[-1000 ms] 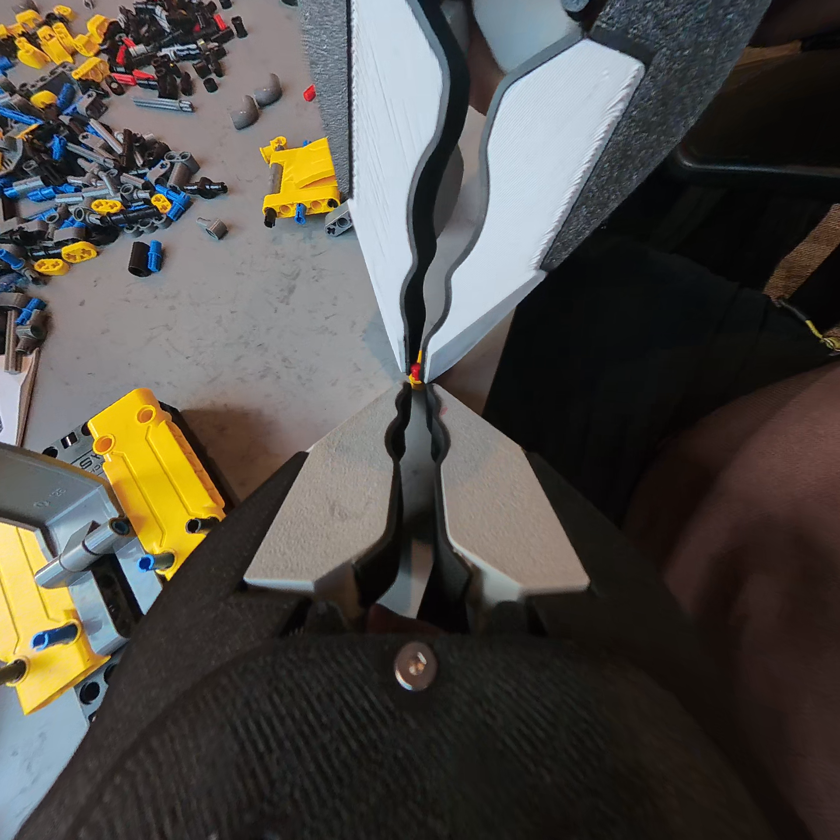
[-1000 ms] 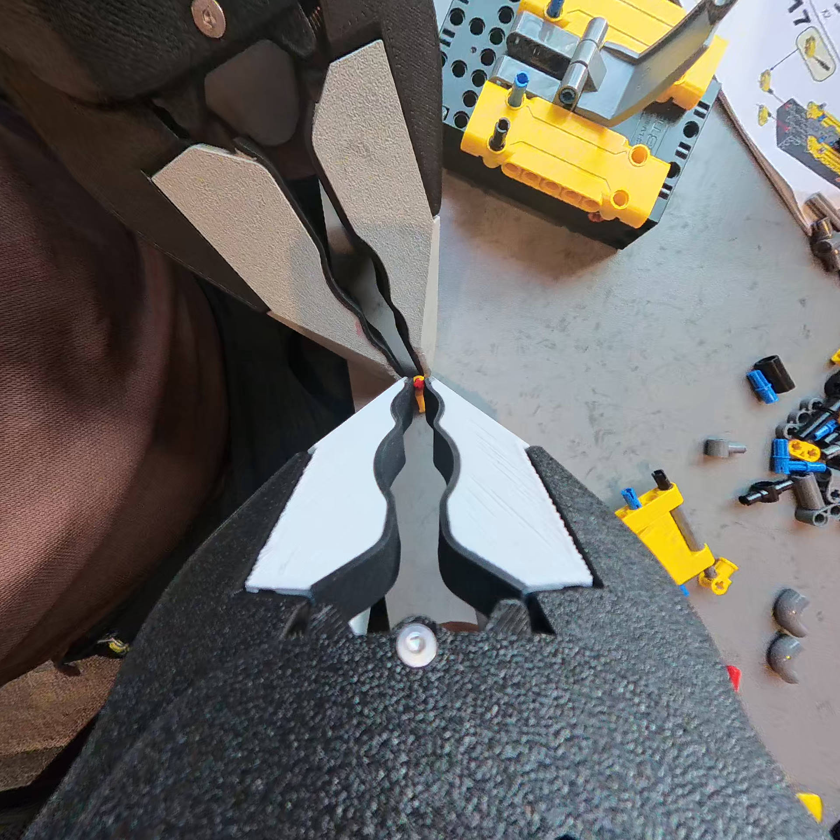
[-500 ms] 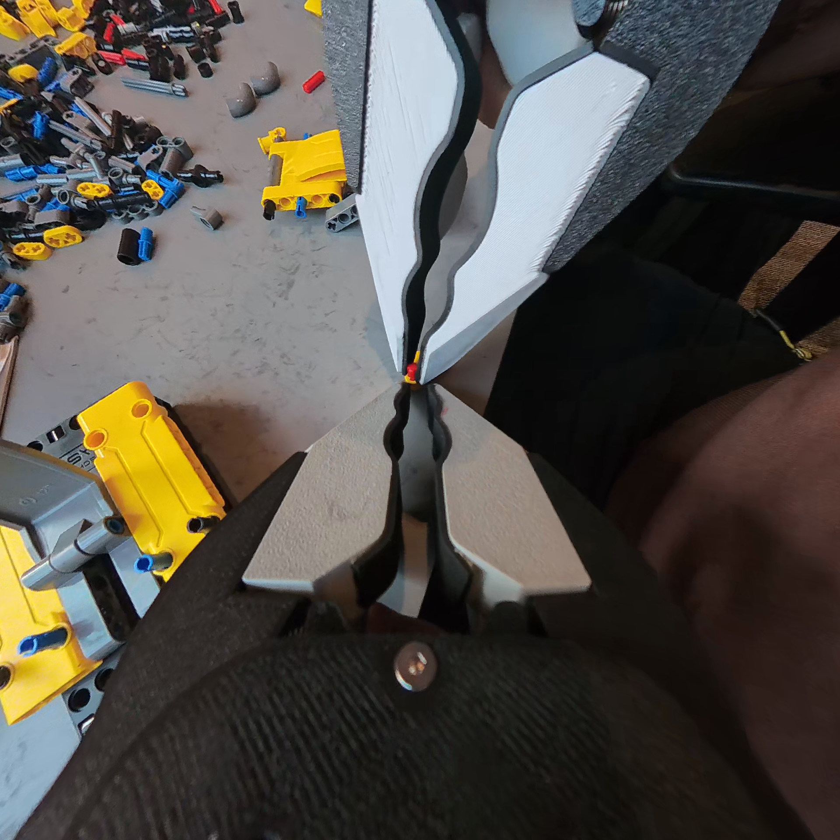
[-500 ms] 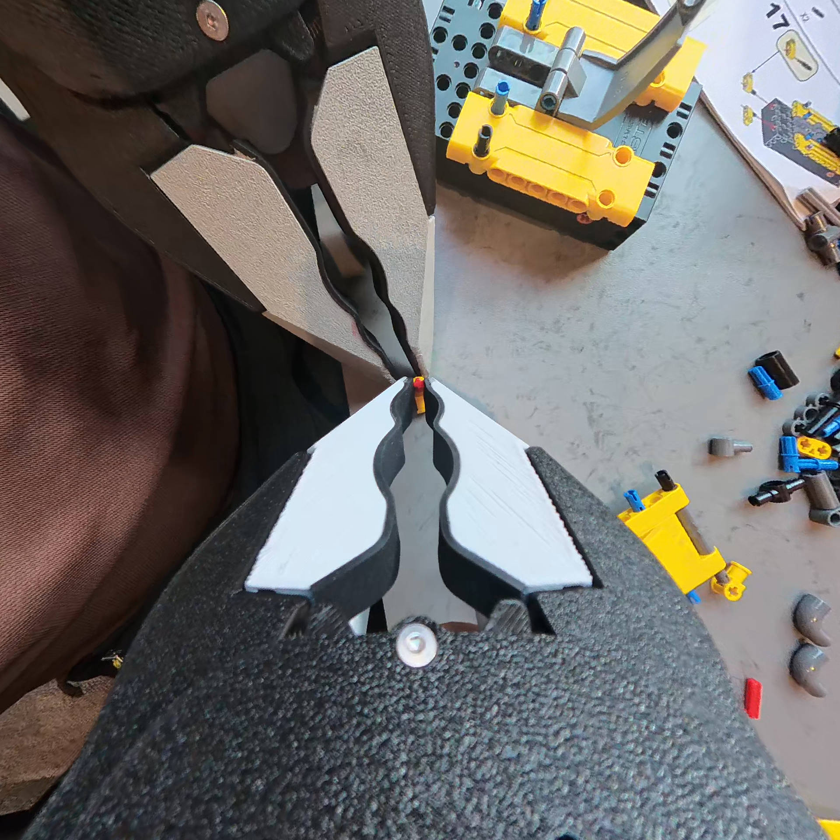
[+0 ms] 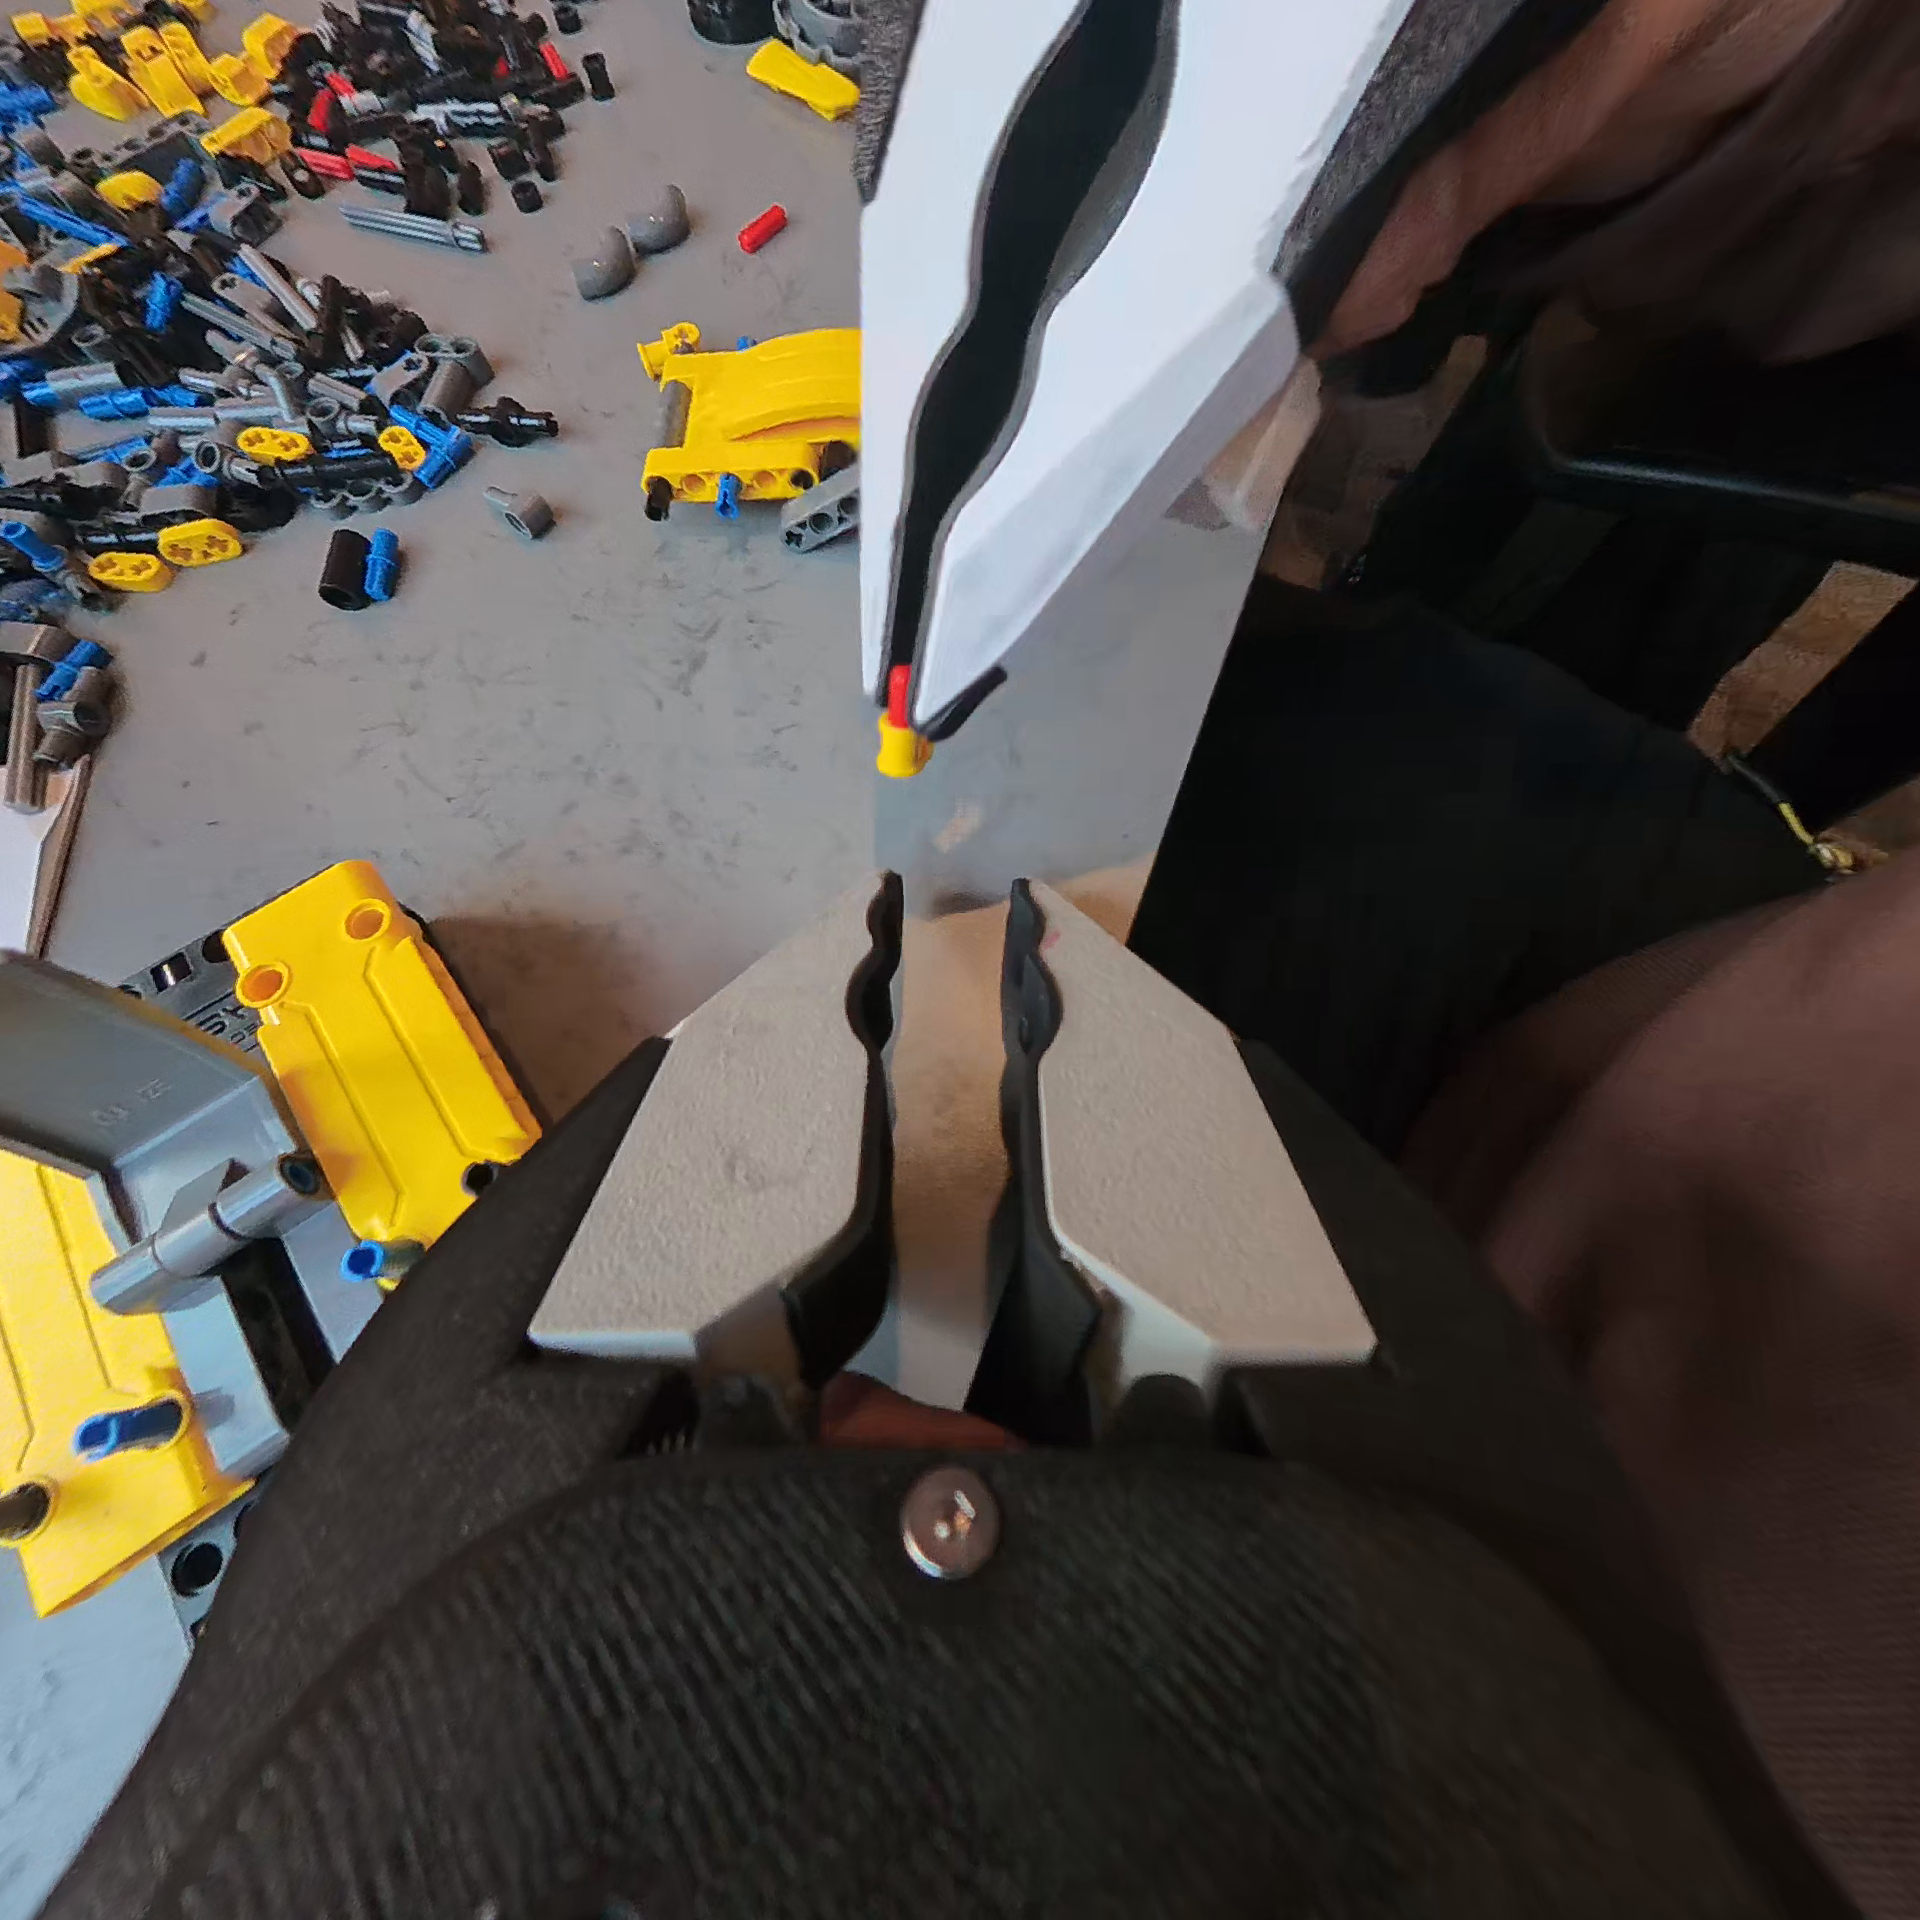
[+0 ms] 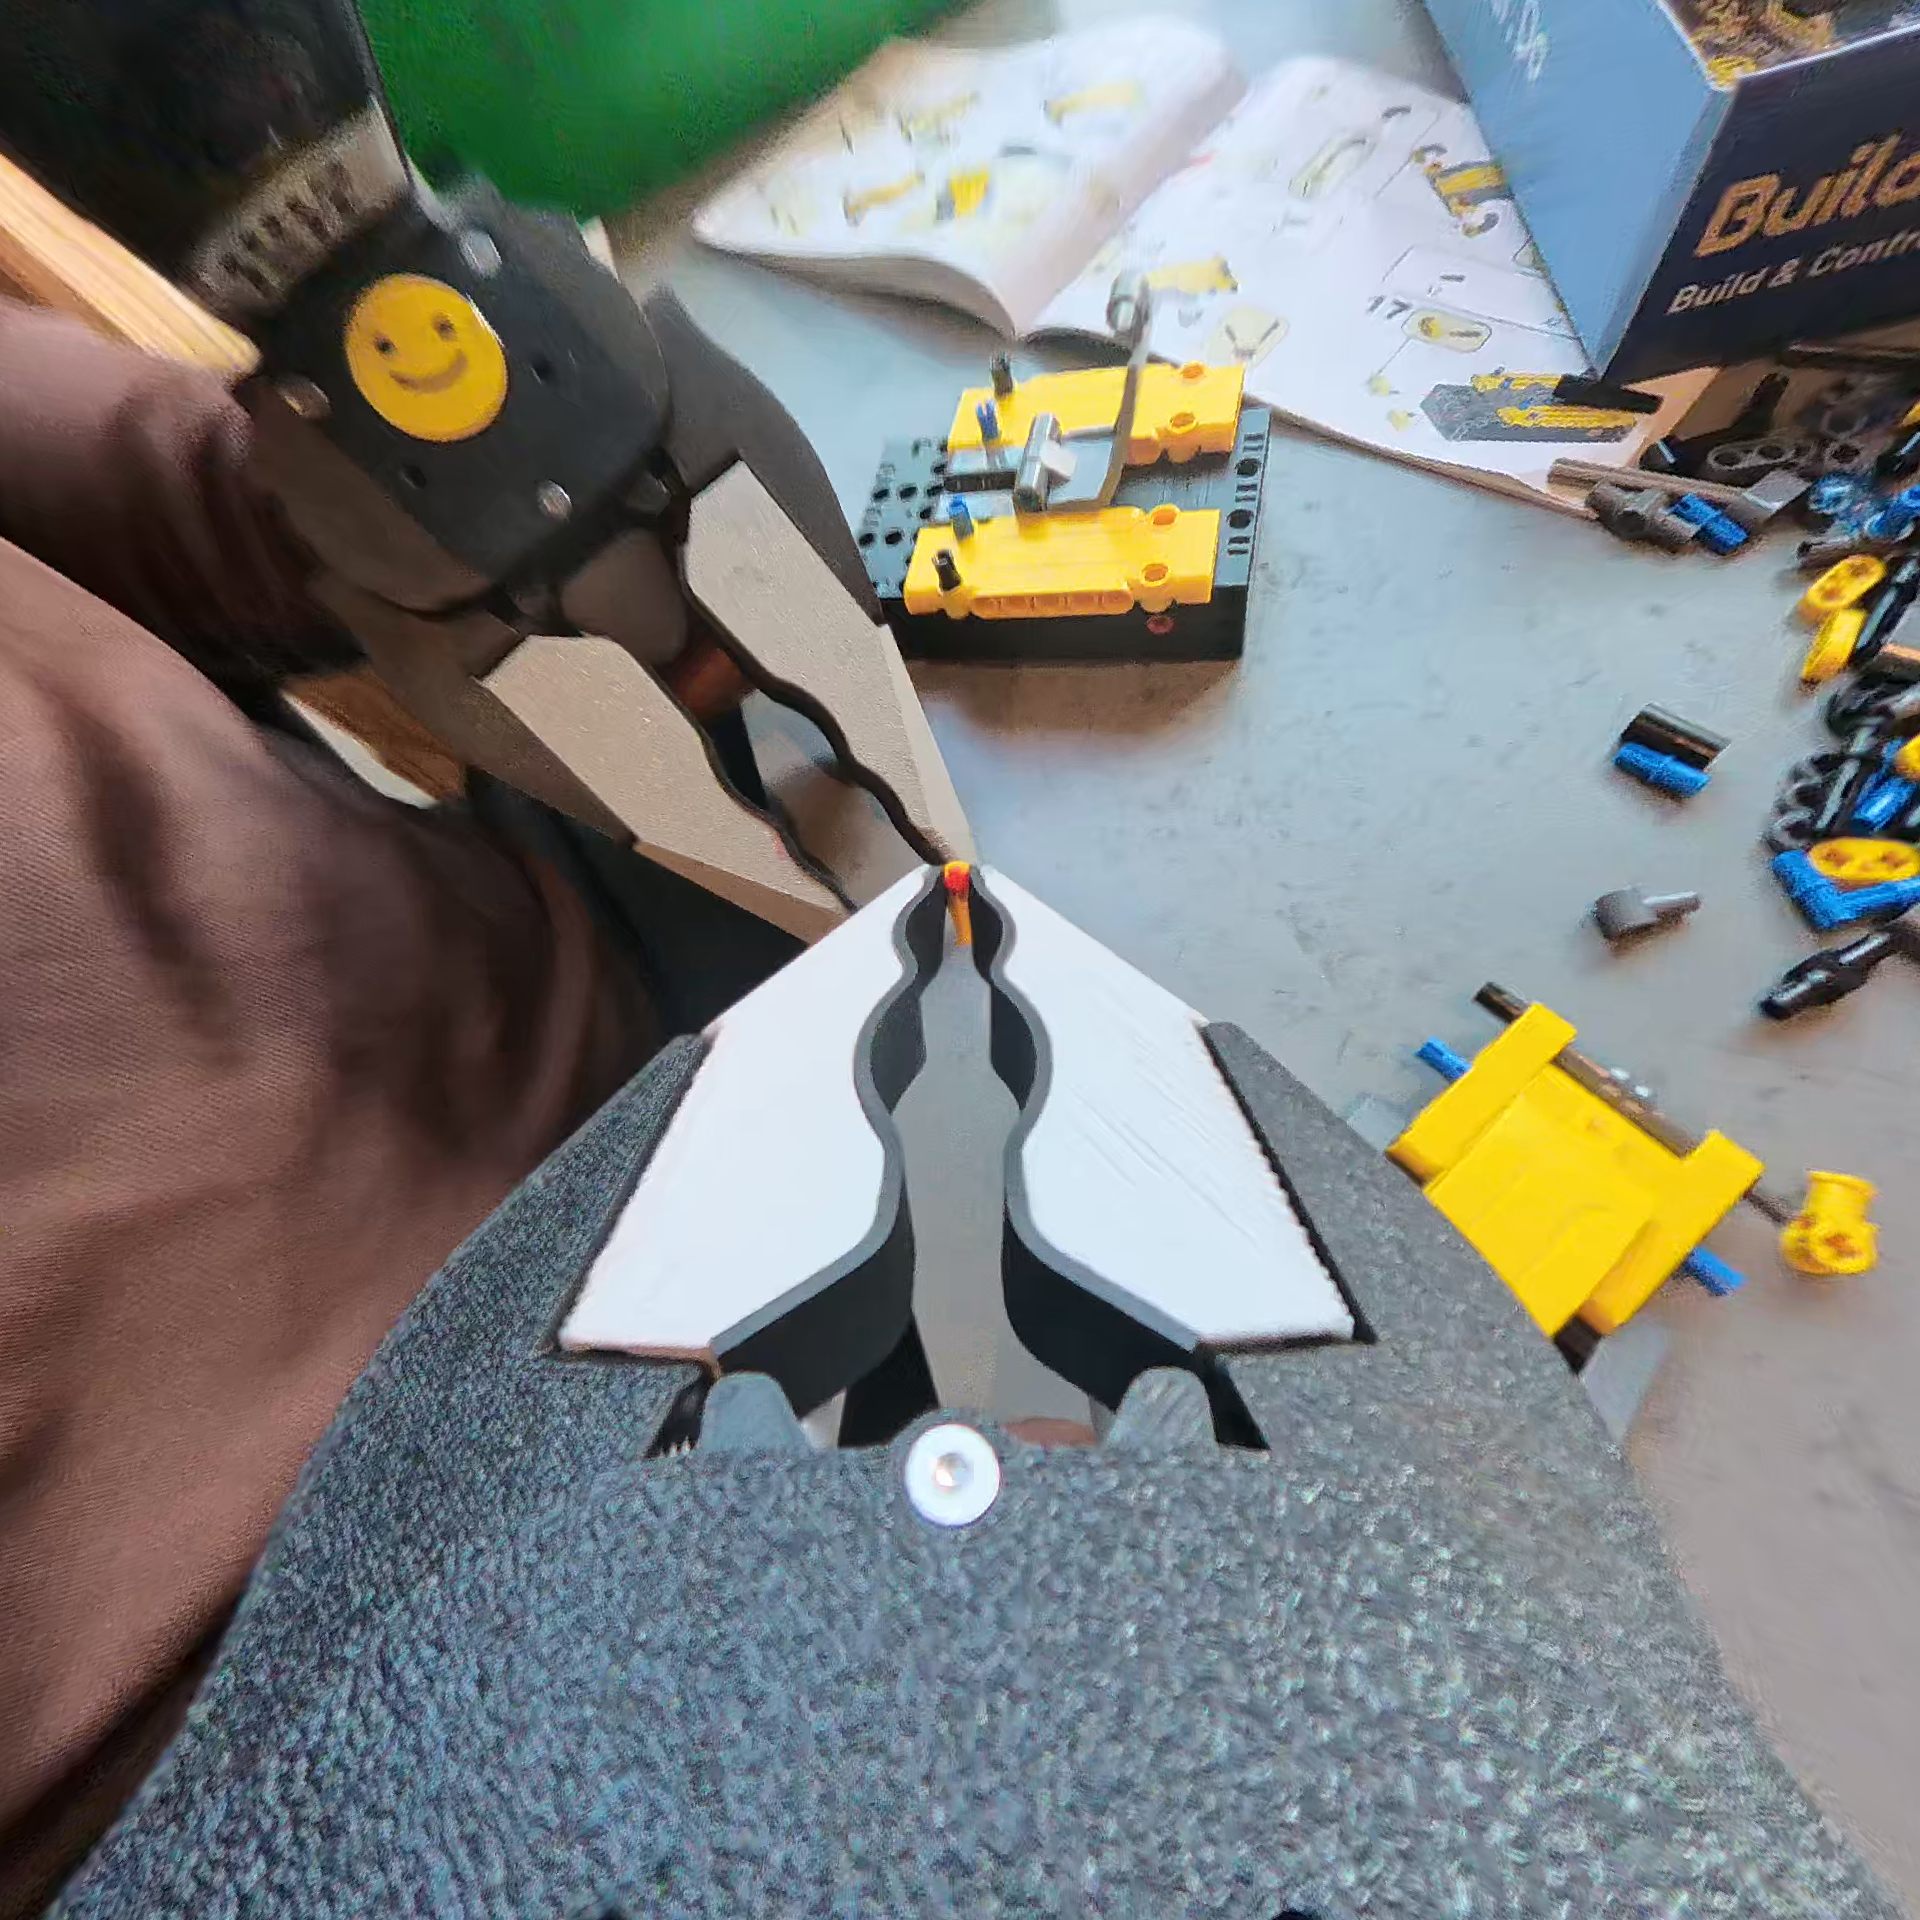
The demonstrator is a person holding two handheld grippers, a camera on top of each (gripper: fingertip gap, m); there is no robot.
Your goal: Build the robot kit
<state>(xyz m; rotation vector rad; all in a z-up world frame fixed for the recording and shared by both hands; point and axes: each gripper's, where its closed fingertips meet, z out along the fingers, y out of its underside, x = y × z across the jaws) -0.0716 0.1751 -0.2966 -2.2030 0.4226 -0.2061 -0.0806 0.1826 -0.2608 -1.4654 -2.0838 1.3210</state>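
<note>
My right gripper (image 6: 956,883), with white fingers, is shut on a small yellow-and-red pin (image 6: 957,902) at its very tips. In the left wrist view the right gripper (image 5: 914,717) comes in from above with the pin (image 5: 902,743) sticking out of its tips. My left gripper (image 5: 953,891), with grey fingers, is open and empty. Its tips are a short way below the pin and do not touch it. In the right wrist view the left gripper (image 6: 899,883) shows close to the right gripper's tips. Both are held above the grey table (image 5: 520,727) near its edge.
A yellow, grey and black block assembly (image 5: 343,1060) (image 6: 1070,520) stands on the table. A smaller yellow sub-assembly (image 5: 758,426) (image 6: 1558,1174) lies nearby. A pile of loose small parts (image 5: 208,343) (image 6: 1849,810), an open booklet (image 6: 1143,187) and a box (image 6: 1683,156) lie beyond. A person's brown clothing (image 6: 208,1039) is close by. My two grippers' fingertips are within a few centimetres of each other.
My left gripper has opened and let go of the pin. The two grippers have drawn apart, and the right gripper keeps the pin.
</note>
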